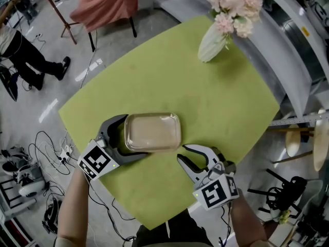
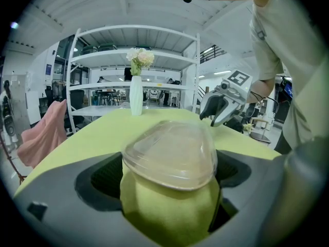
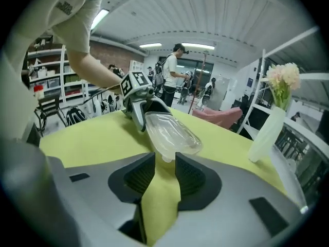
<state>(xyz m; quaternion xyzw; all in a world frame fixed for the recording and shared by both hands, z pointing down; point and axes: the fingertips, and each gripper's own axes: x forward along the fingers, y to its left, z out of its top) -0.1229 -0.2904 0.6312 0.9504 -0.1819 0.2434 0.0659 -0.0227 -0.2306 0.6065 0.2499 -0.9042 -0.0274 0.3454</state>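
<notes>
At the counter's (image 1: 216, 96) near edge, the left tongs (image 1: 136, 136) are clasping the clear box (image 1: 154, 130) by its left end, apparently pinning it flat. The right tongs (image 1: 181, 152) are hovering just beside its near corner, slightly parted and gripping nothing.

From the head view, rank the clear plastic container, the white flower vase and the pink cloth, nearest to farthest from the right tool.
1. clear plastic container, just left of the right tool.
2. white flower vase, far across the green table.
3. pink cloth, draped beyond the table, far left.
</notes>
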